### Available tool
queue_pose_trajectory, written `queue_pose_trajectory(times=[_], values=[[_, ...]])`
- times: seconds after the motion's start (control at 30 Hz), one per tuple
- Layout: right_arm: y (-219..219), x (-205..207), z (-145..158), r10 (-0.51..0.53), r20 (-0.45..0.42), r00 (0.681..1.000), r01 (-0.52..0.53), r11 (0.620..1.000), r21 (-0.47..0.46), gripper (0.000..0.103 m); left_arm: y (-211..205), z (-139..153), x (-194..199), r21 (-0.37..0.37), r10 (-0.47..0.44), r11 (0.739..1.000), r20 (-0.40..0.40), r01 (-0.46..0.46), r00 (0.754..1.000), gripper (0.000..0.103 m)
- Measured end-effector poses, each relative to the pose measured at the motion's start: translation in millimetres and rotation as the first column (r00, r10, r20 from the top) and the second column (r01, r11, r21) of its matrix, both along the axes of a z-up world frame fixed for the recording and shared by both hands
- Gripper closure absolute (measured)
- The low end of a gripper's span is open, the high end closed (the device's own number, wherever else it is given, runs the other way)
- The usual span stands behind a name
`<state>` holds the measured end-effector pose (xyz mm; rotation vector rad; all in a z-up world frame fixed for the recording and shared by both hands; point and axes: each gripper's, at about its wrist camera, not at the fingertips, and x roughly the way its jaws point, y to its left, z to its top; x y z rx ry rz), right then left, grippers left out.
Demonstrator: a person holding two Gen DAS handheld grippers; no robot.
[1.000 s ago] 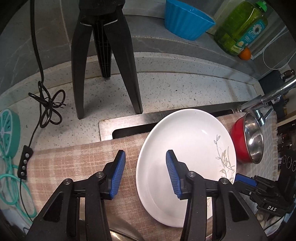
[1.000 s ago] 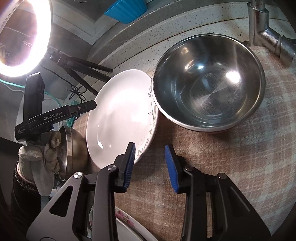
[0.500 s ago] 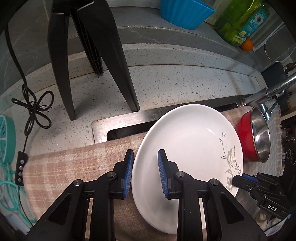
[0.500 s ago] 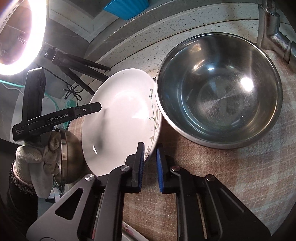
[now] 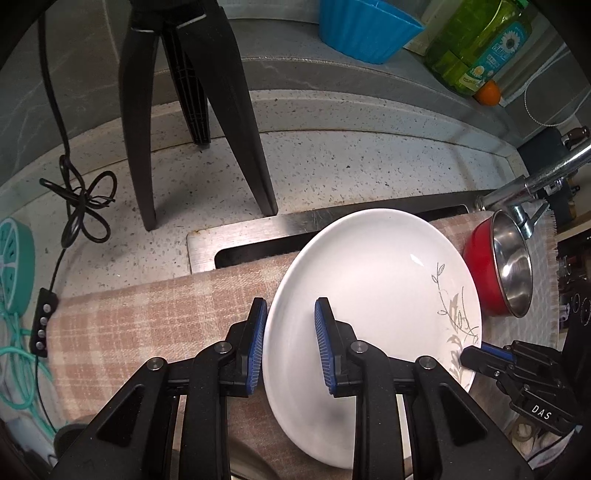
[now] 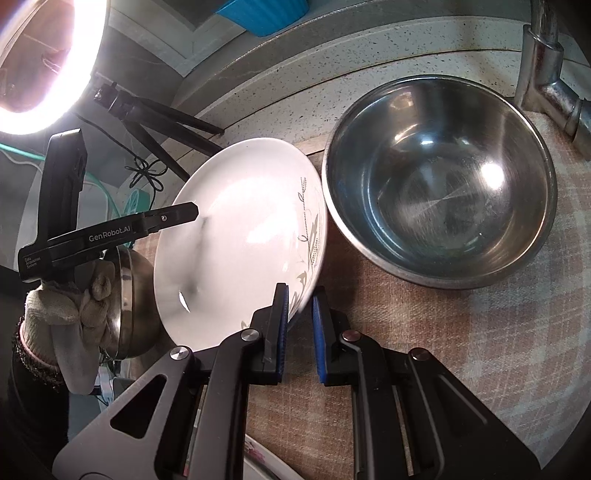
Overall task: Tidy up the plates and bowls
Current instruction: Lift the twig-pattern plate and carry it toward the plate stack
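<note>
A white plate with a grey leaf print (image 5: 369, 295) is over the checked cloth (image 5: 147, 314). My left gripper (image 5: 291, 347) is shut on the plate's left rim, one blue pad under it and one on its face. My right gripper (image 6: 300, 328) is shut on the opposite rim by the leaf print, and also shows as the right gripper (image 5: 469, 356) in the left wrist view. The plate (image 6: 240, 240) looks tilted, with the left gripper (image 6: 194, 212) on its far edge. A steel bowl with a red outside (image 5: 480, 273) sits just right of the plate; the bowl (image 6: 439, 181) is empty.
A gloved hand (image 6: 62, 321) holds the left gripper in front of a second steel bowl (image 6: 133, 295). Black tripod legs (image 5: 207, 92), a tangled cable (image 5: 85, 199), a blue ribbed bowl (image 5: 365, 29) and a green bottle (image 5: 480, 44) stand behind. The faucet (image 5: 535, 181) reaches over the red bowl.
Both grippers have gone from open to shut on opposite rims of the white plate. The plate now looks more tilted in the right wrist view.
</note>
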<state>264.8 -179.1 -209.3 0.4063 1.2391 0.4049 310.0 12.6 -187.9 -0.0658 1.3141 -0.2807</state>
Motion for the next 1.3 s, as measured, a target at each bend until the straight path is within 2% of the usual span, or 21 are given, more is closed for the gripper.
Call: queue_pose_trajectory(times=[0.3,0.67,1.03,1.3], values=[[-0.4,-13.2,9.6,0.009,0.011,1.000,-0.009,1.000,0.009,0.090,9.9,16.3,-14.6,-0.022,0.007,1.000,0.026,-0.006,1.000,0.079],[-8.9,-37.7,39.3,0.027,0.061,0.998,-0.028,1.000,0.007,0.090,7.0,43.8,-49.5,-0.053,0.016,0.999,0.078,-0.011,0.997,0.079],[-19.6,-77.2,65.5,0.074,0.102,0.992,-0.075,0.997,-0.002,0.090,9.4,69.0,-106.8,-0.093,0.042,0.995,0.126,-0.030,0.991,0.079],[-22.2,-116.6,74.0,0.118,0.108,0.987,-0.117,0.993,-0.017,0.090,8.0,74.0,-152.7,-0.112,0.064,0.992,0.131,-0.049,0.989,0.079]])
